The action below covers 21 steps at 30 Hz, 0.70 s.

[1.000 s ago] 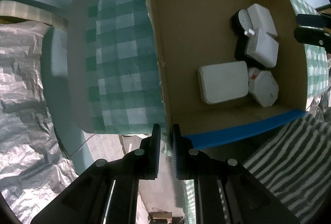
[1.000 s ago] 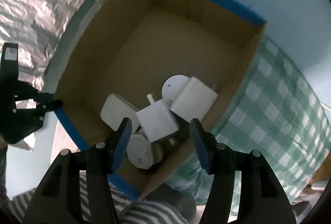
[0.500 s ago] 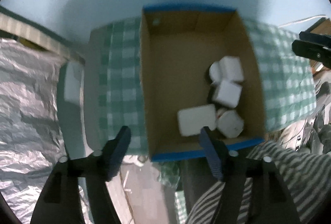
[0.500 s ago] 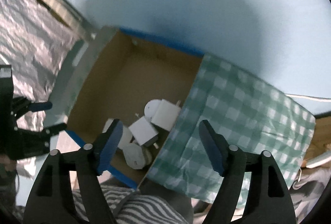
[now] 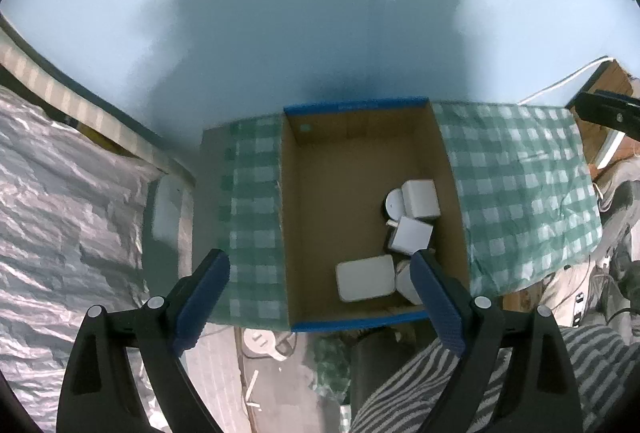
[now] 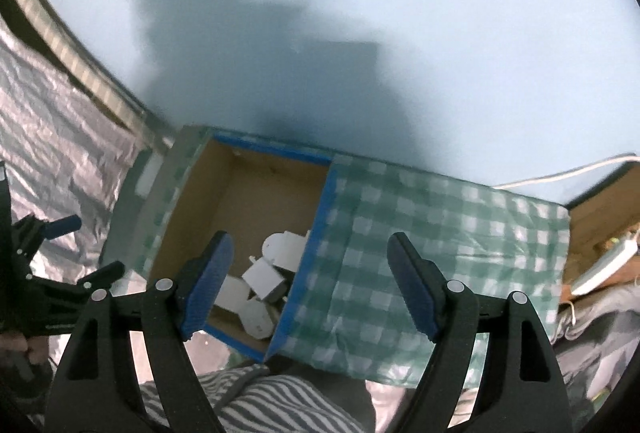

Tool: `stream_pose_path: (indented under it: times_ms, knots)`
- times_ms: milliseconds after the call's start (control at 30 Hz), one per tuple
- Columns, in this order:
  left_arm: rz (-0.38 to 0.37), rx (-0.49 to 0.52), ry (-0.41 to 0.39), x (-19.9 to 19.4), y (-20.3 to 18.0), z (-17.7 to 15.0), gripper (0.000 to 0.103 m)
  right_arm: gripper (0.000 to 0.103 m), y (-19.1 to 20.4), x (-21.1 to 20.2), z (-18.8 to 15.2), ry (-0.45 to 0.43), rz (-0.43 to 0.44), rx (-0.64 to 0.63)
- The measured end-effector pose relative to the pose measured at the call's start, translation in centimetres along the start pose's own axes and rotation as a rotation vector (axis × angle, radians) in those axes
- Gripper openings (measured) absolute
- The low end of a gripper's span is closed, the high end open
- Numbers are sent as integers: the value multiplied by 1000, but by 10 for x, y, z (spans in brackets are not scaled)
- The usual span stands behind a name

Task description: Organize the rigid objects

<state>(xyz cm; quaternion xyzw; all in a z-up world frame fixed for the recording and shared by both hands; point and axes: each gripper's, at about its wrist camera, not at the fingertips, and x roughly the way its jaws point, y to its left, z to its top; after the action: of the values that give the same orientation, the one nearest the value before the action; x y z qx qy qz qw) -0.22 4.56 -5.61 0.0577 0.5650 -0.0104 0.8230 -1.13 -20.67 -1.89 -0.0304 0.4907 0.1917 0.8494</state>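
Observation:
An open cardboard box with blue-taped rims sits on a green-and-white checked cloth. Near its front right corner lie several white pieces: a flat rectangular case, a cube-shaped plug, a larger block and a round disc. My left gripper hovers high above the box with its jaws opening and nothing between them. My right gripper is open and empty, over the box's right wall and the cloth. The white pieces show beside its left finger.
Crumpled silver foil covers the left side. A striped garment lies below the box. A white power strip lies on the floor. A white cable runs along the pale blue wall behind. My left gripper's body shows at the left edge.
Both grippers have risen well away from the box, which now looks small and whole. The left jaws, almost shut at the box's near rim, have spread wide. The right jaws have widened too.

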Motion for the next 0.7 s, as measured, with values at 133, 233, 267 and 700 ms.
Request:
stream_pose_path:
  times_ms: [133,233,267,700]
  knots:
    - [37,-5,-49,-17,-2,1,93,79,-5,-14,-5,-27,-20,22]
    - [26,-23,-75,-25,-2,3,93,79,-6,-20,-7,-39,-31,35]
    - [17,-34,-82,-26,-1,4,93,79,-7,-22,-8,-48,-29,43]
    - [17,-68,-110,-38,-7,9,93,79,-11,-35,-7,-87,-54,45]
